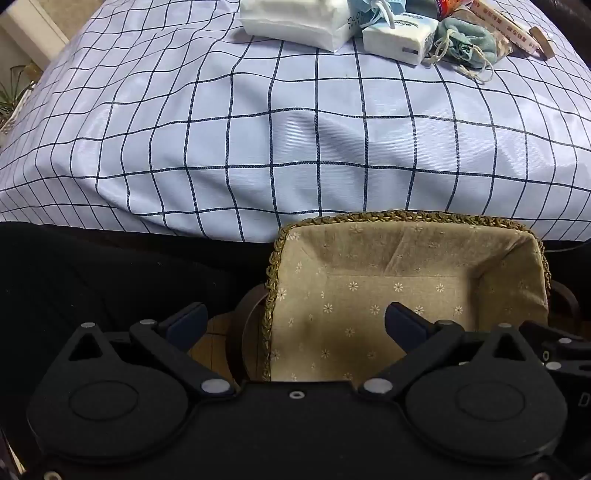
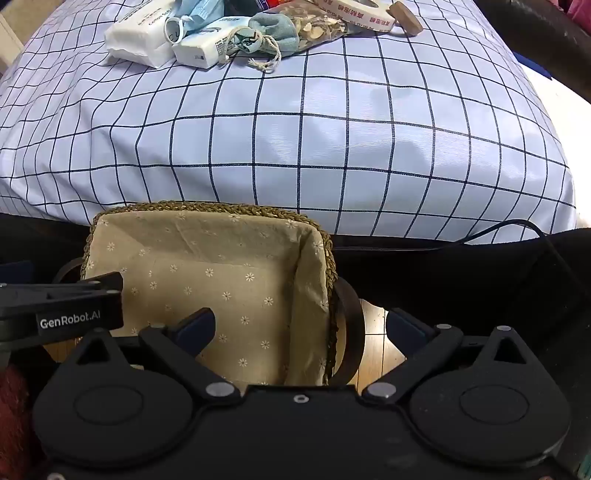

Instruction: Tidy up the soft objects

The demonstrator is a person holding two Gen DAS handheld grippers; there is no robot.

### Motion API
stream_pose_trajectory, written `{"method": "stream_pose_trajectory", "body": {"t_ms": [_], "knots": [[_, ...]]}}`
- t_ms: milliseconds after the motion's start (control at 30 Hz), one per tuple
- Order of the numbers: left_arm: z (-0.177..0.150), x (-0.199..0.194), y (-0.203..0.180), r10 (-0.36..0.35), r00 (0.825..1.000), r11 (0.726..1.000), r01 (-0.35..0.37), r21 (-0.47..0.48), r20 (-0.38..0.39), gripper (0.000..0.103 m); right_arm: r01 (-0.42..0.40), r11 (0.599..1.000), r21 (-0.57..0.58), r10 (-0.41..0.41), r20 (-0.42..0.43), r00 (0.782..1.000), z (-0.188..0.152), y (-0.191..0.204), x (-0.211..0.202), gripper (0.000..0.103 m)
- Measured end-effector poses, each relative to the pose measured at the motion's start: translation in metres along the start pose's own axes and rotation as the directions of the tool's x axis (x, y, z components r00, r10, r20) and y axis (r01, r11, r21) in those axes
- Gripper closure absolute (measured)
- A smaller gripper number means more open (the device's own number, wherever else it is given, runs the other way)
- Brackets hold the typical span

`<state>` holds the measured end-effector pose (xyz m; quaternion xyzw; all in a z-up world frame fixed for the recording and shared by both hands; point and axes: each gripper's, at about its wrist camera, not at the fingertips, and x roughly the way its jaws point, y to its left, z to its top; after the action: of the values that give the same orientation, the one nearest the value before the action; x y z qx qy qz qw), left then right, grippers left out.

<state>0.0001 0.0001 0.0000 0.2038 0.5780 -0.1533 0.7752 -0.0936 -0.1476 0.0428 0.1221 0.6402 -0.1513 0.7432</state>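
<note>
A woven basket (image 1: 406,221) lined with beige flowered cloth sits below the table's near edge, with nothing in it; in the right wrist view the basket (image 2: 210,210) lies left of centre. My left gripper (image 1: 295,321) hangs open over the basket's left rim. My right gripper (image 2: 301,326) hangs open over its right rim. Neither holds anything. At the table's far side lie a white tissue pack (image 1: 295,22), a smaller white pack (image 1: 399,37), a blue face mask (image 2: 199,13) and a teal drawstring pouch (image 1: 465,40). The same pouch (image 2: 273,31) shows in the right wrist view.
A blue checked tablecloth (image 1: 295,129) covers the table. A bag of dried slices (image 2: 317,26), a roll of printed tape (image 2: 354,11) and a brown wooden piece (image 2: 406,18) lie at the far right. A black cable (image 2: 498,229) runs along the near edge. Dark fabric (image 1: 92,277) flanks the basket.
</note>
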Motion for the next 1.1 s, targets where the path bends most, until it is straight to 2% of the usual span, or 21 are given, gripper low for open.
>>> {"method": "stream_pose_trajectory", "body": {"t_ms": [1100], "knots": [[0.002, 0.011, -0.004, -0.009, 0.999, 1.0, 0.008, -0.01, -0.042, 0.004, 0.0, 1.0, -0.006, 0.0, -0.011, 1.0, 0.002, 0.003, 0.004, 0.003]]}}
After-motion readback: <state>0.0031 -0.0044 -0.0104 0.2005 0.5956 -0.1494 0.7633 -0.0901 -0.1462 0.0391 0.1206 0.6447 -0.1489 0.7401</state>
